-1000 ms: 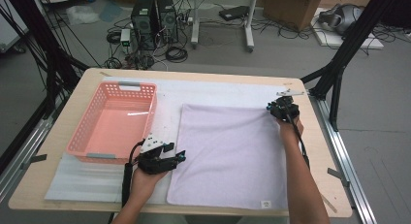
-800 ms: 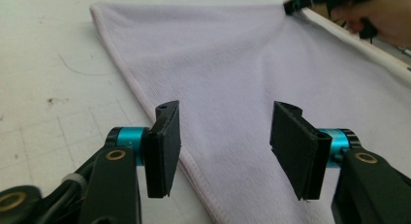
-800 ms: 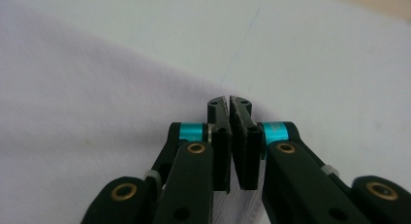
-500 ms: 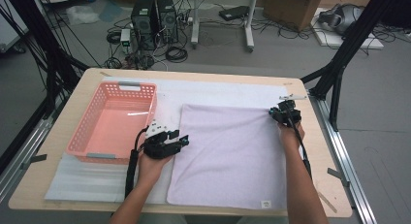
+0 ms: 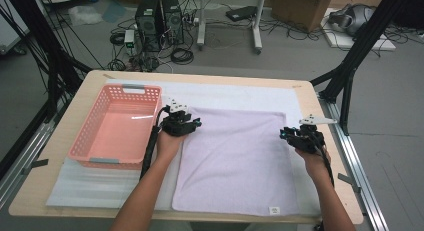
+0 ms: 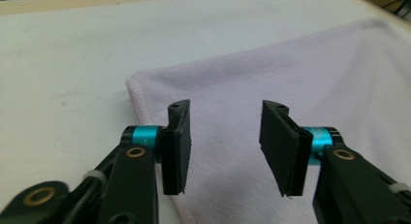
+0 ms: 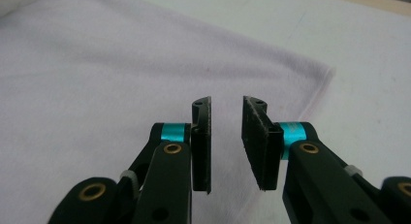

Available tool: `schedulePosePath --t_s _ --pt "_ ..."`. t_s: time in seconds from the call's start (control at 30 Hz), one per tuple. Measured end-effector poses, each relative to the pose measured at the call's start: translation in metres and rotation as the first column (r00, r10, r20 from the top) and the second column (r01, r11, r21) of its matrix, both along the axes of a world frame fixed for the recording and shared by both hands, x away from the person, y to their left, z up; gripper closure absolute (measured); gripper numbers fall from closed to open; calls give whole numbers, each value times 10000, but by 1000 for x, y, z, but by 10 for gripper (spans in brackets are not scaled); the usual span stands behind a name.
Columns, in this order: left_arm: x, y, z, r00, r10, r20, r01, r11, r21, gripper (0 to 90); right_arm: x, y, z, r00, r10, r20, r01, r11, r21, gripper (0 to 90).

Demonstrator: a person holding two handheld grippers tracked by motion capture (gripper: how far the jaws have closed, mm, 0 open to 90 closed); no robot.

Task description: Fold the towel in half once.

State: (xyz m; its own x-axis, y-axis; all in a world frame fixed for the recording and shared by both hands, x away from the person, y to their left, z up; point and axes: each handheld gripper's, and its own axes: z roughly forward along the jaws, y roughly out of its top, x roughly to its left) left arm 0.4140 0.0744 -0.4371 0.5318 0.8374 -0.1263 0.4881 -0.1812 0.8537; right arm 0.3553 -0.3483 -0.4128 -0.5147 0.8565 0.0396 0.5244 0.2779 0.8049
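While the person's two forearms are reaching up from the near edge of the table, the left gripper [image 5: 191,124] is hovering at the far left corner of the towel [image 5: 235,161], its jaws standing wide apart with nothing between them. Seen in the left gripper view, that gripper [image 6: 225,136] is pointing over the towel's [image 6: 310,78] rounded, stitched corner. The right gripper [image 5: 290,134] is sitting at the towel's right edge near the far right corner, and in the right gripper view the gripper [image 7: 227,136] is showing only a narrow gap, empty as well, above the towel's [image 7: 97,78] hem. One pale lilac towel, soft and nappy, is lying flat and square on a white mat [image 5: 240,96]. One pink plastic basket [image 5: 85,152], rectangular with lattice walls, is standing just left of the towel, beside the left hand [image 5: 169,143]. One wooden table [image 5: 330,156] with rounded corners is carrying everything.
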Motion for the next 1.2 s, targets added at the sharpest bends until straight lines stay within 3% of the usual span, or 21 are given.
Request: schedulePosePath --t_s 0.07,0.13,0.2,0.27,0.3,0.33,0.4,0.47,0.57,0.63,0.67,0.73,0.8,0.83,0.87,0.97,1.03,1.1,1.17,1.2 --pt "6 -1 -9 9998 174 80 -177 9993 319 609 -4 -2 -4 9999 84 -101 -83 9999 55 723" --pt "12 0 -13 9967 701 -405 -684 9968 404 619 -5 -2 -10 9996 94 -250 -93 10000 37 700" --pt "16 -2 -14 9947 813 -630 -782 9957 490 620 -7 -2 -15 9991 63 -431 -65 10000 -53 664" --pt "17 -7 -13 9964 747 -408 -692 9900 1227 729 -9 0 -19 9985 74 -538 -80 9999 -118 649" --pt "18 -9 -14 9964 790 -314 -741 9880 1352 843 -10 0 -21 9985 59 -537 -64 9999 -85 645" --pt "19 -9 -13 9939 1024 -407 -963 9868 1303 873 -12 0 -22 9987 48 -500 -53 9999 -104 645" --pt "20 -8 -12 9809 1918 -328 -1846 9706 1545 883 -15 0 -24 9988 10 -496 -19 9999 -171 645" --pt "21 -5 -12 9747 2167 -550 -2089 9704 1211 882 -20 -3 -24 9986 -85 -513 75 9998 -194 645" --pt "19 -5 -11 9780 2013 -540 -1945 9747 1105 801 -24 -8 -25 9973 -429 -597 418 9989 -194 619" --pt "17 -3 -10 9787 1925 -716 -1864 9789 842 581 -26 -11 -26 9947 -735 -719 732 9973 -68 580" --pt "15 -1 -10 9804 1803 -788 -1754 9823 649 528 -27 -12 -26 9938 -823 -752 820 9966 -72 577" --pt "8 2 -9 9865 1528 -581 -1521 9882 163 493 -29 -13 -27 9887 -1048 -1074 1053 9944 -8 588" --pt "2 4 -8 9922 1176 -411 -1185 9928 -184 454 -29 -12 -32 9837 -976 -1511 995 9950 52 666" --pt "-1 4 -7 9940 1047 -333 -1055 9941 -252 442 -32 -11 -32 9846 -1063 -1390 1069 9943 -37 799" --pt "-4 5 -6 9957 900 -204 -907 9951 -390 431 -31 -12 -32 9841 -816 -1580 862 9960 224 843" --pt "-12 4 -3 9983 510 -281 -525 9972 -528 413 -32 -11 -27 9823 -1138 -1489 1064 9927 -568 865" --pt "-16 3 0 9987 228 -449 -255 9979 -594 400 -34 -13 -27 9795 -1370 -1473 1280 9894 -693 863" --pt "-23 2 4 9997 49 -241 -66 9974 -723 396 -35 -12 -27 9825 -1407 -1224 1301 9874 -904 833" --pt "-32 1 7 9999 -38 98 47 9957 -925 409 -38 -9 -27 9831 -1531 -999 1416 9834 -1136 669" --pt "-35 2 8 9997 -208 123 219 9946 -1010 407 -39 -10 -26 9840 -1494 -974 1408 9859 -902 596"
